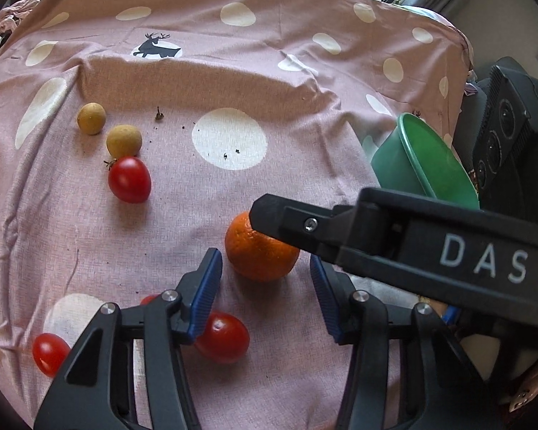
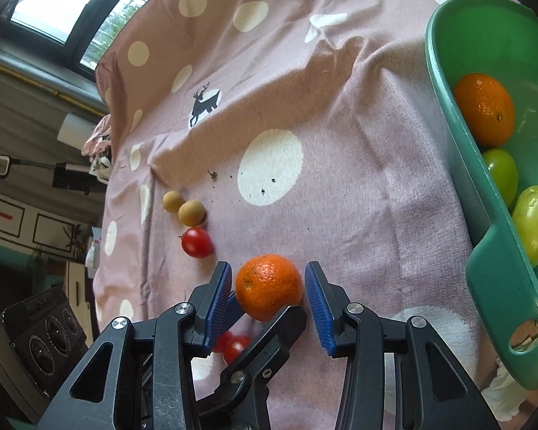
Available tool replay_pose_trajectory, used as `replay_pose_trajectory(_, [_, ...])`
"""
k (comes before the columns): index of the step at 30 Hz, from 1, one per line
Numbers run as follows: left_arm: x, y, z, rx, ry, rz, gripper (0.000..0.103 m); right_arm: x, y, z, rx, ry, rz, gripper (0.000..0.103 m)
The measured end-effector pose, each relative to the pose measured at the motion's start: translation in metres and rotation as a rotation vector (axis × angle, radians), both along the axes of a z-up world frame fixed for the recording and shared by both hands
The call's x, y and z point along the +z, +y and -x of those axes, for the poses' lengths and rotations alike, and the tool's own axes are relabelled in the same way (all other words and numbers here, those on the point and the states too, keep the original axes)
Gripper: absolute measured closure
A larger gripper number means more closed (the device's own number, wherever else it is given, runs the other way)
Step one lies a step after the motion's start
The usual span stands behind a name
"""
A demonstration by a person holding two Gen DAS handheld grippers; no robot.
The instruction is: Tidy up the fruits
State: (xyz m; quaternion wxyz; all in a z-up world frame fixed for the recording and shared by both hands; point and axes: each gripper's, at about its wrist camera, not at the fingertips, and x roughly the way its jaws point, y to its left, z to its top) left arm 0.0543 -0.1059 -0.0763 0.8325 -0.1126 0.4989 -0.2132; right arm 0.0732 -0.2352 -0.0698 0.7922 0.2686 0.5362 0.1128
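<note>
Both wrist views close, angled down, sharing orange (image 1: pixel 258 254) on cloth (image 2: pixel 358 186).

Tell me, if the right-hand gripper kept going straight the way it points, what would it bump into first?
Most likely the orange on the cloth: it sits just ahead between the right gripper's open blue pads, though exact depth is unclear.

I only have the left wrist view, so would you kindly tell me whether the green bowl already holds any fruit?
Observer: Yes. The green bowl holds an orange and two green fruits.
Operator: Thank you. Has the right tool closed on the loose orange?
Observer: Not that I can see. The right tool has a blue pad on each side of the loose orange, with a narrow gap showing at each.
</note>
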Motion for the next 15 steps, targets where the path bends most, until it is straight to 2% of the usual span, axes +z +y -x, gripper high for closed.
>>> replay_pose_trajectory(7, [-0.005,0.0,-0.004,0.001,0.021,0.017,0.061,-0.005,0.0,-0.004,0.011,0.019,-0.017,0.057])
replay_pose_trajectory(15, [-0.005,0.0,-0.005,0.005,0.013,0.016,0.061,-0.011,0.0,-0.006,0.016,0.038,-0.033,0.057])
